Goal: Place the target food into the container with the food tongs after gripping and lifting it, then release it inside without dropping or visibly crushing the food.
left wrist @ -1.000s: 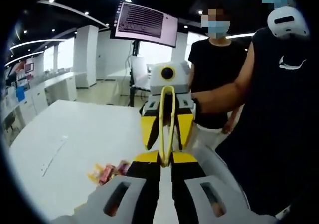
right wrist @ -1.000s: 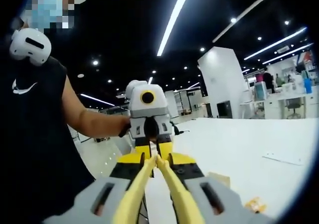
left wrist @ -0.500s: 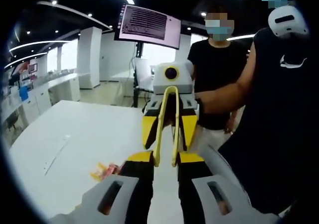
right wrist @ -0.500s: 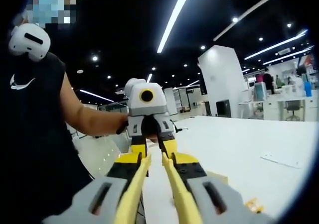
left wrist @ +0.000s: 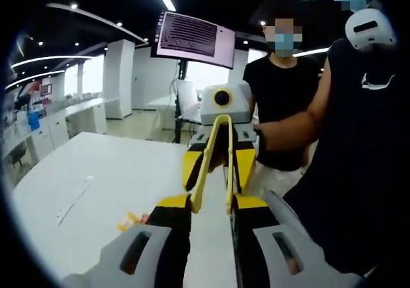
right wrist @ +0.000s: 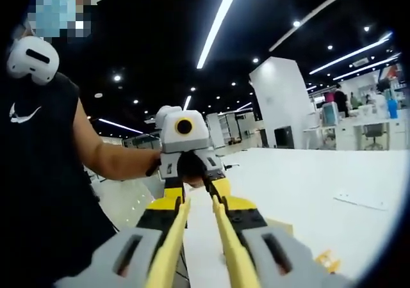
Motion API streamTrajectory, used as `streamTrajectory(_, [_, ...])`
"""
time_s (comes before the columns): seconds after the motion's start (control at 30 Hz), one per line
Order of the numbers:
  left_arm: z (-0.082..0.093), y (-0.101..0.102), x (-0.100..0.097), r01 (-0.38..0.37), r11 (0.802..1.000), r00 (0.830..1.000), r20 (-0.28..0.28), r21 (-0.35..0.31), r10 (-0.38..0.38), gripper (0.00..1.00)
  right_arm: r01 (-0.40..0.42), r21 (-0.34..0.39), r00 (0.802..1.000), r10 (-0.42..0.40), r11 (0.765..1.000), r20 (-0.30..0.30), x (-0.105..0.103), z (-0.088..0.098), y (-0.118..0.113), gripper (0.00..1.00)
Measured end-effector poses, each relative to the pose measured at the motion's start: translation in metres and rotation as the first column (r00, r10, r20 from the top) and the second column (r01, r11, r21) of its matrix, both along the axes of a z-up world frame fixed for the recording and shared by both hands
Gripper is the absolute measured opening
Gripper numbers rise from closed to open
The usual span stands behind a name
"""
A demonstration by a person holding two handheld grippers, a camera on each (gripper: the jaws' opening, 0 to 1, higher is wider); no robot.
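Nearest to me in the left gripper view, my left gripper (left wrist: 210, 206) has its jaws spread, with the two free tips of the yellow food tongs (left wrist: 212, 163) between them, the tong arms apart at this end. The tongs run away from me to their joined bend, which sits at the right gripper (left wrist: 218, 148) facing me. In the right gripper view I see it the other way round: the right gripper (right wrist: 197, 219) has its two jaws pressed against the outer sides of the tong arms, a gap showing between the arms, and the left gripper (right wrist: 194, 180) faces me beyond, held by a hand (right wrist: 154, 165). Both grippers hang above the white tabletop (left wrist: 96, 192). Low on that tabletop, just left of my left jaw, lies a small heap of orange and pink food (left wrist: 133, 220), too small for me to name; an orange bit (right wrist: 327, 260) also lies near the lower right in the right gripper view. Farther off, a person in black (left wrist: 280, 96) stands beside the tabletop, with a screen (left wrist: 195, 40) on a stand beyond.
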State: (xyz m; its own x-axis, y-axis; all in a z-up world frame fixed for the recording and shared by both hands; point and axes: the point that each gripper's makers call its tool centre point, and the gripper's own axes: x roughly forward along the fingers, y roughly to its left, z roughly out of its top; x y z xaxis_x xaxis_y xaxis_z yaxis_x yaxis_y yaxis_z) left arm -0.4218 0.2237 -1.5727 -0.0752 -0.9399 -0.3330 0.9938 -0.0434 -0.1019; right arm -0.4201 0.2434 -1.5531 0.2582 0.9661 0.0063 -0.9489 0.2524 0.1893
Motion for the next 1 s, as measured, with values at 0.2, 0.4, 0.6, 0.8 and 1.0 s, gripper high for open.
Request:
streamTrajectory(0.2, [-0.003, 0.004, 0.002, -0.025, 1.000, 1.000, 0.015, 0.004, 0.025, 0.38, 0.018, 0.004, 1.000, -0.018, 1.000, -0.003, 0.004, 0.004, -0.005, 0.26])
streamTrajectory(0.4, [-0.001, 0.011, 0.017, -0.122, 0.992, 0.991, 0.050, -0.034, 0.123, 0.61, 0.045, -0.022, 0.999, -0.045, 0.999, 0.003, 0.008, 0.005, -0.008, 0.26])
streamTrajectory(0.6, [-0.012, 0.037, 0.038, -0.265, 0.964, 0.957, 0.109, -0.034, 0.268, 0.80, 0.040, -0.075, 0.999, -0.041, 0.996, -0.005, 0.009, -0.001, -0.014, 0.26])
streamTrajectory(0.8, [-0.020, 0.064, 0.047, -0.366, 0.929, 0.920, 0.129, -0.055, 0.370, 0.94, 0.050, -0.089, 0.999, -0.049, 0.995, 0.018, 0.016, 0.002, -0.017, 0.26])
streamTrajectory(1.0, [-0.028, 0.090, 0.050, -0.453, 0.889, 0.878, 0.141, -0.063, 0.458, 0.99, 0.087, -0.111, 0.995, -0.081, 0.990, 0.056, 0.028, 0.004, -0.022, 0.25])
